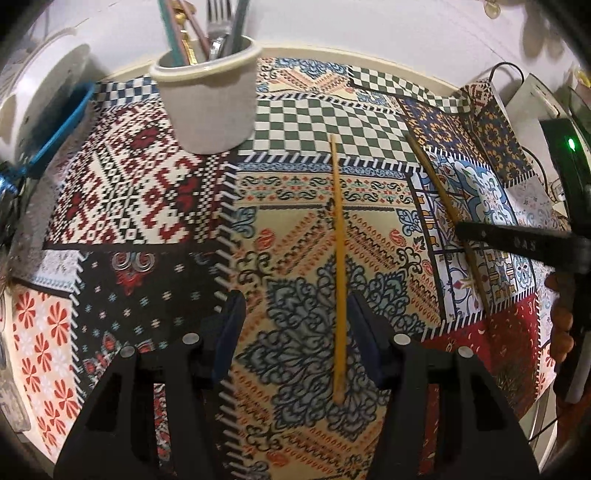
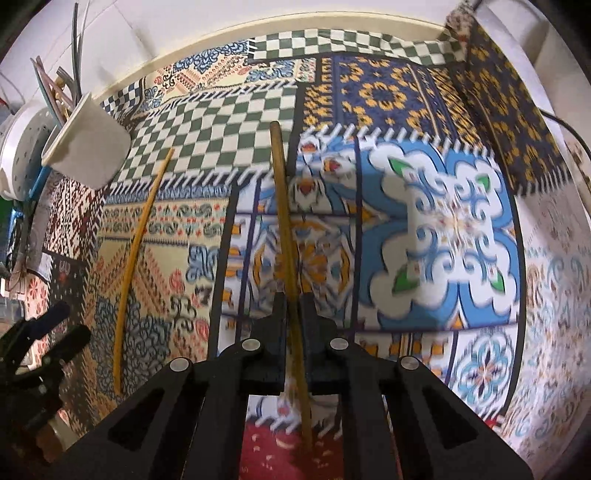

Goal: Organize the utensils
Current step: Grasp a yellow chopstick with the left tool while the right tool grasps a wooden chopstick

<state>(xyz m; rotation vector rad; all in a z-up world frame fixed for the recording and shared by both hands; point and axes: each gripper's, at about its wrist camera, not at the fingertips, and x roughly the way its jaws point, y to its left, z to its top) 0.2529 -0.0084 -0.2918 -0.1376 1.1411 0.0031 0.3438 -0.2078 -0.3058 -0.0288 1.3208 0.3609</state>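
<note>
A pale yellow chopstick (image 1: 338,240) lies flat on the patchwork tablecloth (image 1: 147,206). My left gripper (image 1: 295,325) hangs open over its near end, and the stick passes close to the right finger without being pinched. My right gripper (image 2: 293,306) is shut on a darker brown chopstick (image 2: 282,221), which runs forward from the jaws. In the left wrist view, that brown chopstick (image 1: 443,206) sits to the right of the yellow one. A cream utensil cup (image 1: 214,107) stands at the back left. It holds forks, chopsticks and other handles.
A white round appliance (image 1: 33,92) and a blue-handled object (image 1: 59,125) crowd the left edge. A black box with a green light (image 1: 565,155) and cables sit at the right. A white wall rises behind the table's cream rim (image 2: 258,29).
</note>
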